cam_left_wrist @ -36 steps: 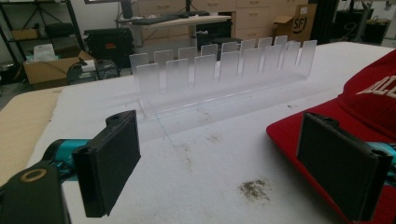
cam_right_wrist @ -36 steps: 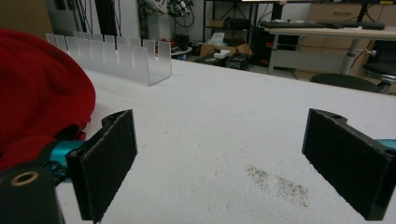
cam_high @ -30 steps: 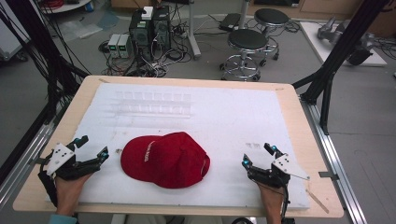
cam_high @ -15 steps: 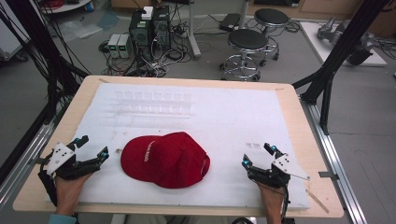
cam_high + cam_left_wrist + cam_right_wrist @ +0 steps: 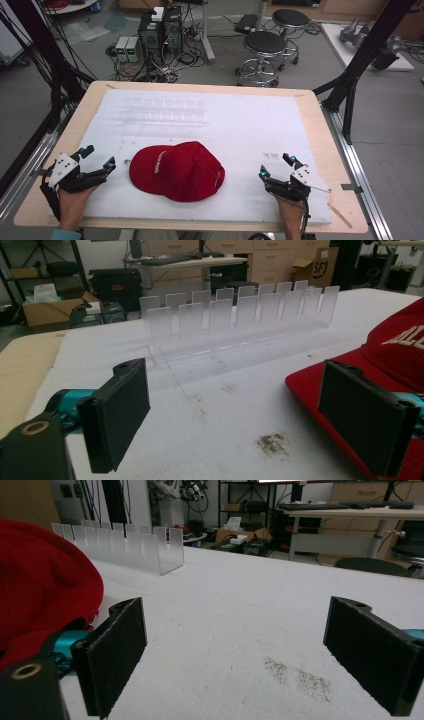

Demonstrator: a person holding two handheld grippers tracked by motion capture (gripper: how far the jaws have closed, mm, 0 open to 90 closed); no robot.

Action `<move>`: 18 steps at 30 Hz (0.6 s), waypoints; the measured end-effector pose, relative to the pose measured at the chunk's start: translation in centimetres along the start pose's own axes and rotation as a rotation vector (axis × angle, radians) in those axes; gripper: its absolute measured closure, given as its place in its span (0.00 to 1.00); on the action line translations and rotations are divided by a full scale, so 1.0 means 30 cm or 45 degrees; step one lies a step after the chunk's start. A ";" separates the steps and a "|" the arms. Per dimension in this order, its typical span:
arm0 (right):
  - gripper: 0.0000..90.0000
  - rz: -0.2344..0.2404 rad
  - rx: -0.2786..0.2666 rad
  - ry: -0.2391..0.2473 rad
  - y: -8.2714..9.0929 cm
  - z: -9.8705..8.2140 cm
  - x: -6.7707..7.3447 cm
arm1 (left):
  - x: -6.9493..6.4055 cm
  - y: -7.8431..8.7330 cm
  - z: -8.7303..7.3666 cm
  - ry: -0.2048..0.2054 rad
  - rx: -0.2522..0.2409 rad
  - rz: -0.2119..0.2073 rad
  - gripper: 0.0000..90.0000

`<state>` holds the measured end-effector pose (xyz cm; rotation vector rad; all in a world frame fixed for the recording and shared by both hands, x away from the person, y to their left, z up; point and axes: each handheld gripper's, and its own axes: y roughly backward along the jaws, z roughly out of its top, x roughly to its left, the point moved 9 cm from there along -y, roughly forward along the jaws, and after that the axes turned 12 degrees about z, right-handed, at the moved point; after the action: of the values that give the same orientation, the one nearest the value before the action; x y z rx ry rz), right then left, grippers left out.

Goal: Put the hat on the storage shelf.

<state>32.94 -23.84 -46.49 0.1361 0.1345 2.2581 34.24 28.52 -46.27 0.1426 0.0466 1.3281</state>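
Nothing has shifted in the last second: my left tongs (image 5: 98,158) and right tongs (image 5: 275,166) stay released either side of the cap (image 5: 176,170), mid-counter, near edge. Grasp not begun.

White stitched capitals run across the front of the red fabric baseball cap (image 5: 400,340) at the right of the left gripper view; the letters look like "ALE", cut off by the picture's edge. Far off in the same view, a brown cardboard box (image 5: 314,269) on the floor at the right carries bold black letters reading "SF".
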 end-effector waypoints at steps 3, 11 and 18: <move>0.10 0.001 0.000 -0.004 0.000 0.000 0.000 | -0.008 -0.004 -0.001 0.002 0.035 -0.046 0.15; 0.10 0.003 0.011 -0.010 -0.002 -0.002 0.001 | -0.067 -0.005 0.125 -0.068 0.020 -0.249 0.15; 0.10 0.003 0.010 -0.006 -0.002 -0.002 0.001 | -0.136 -0.026 0.219 -0.132 0.017 -0.390 0.15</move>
<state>32.96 -23.77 -46.55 0.1459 0.1411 2.2594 34.77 23.87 -40.05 0.2069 -0.0101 1.0137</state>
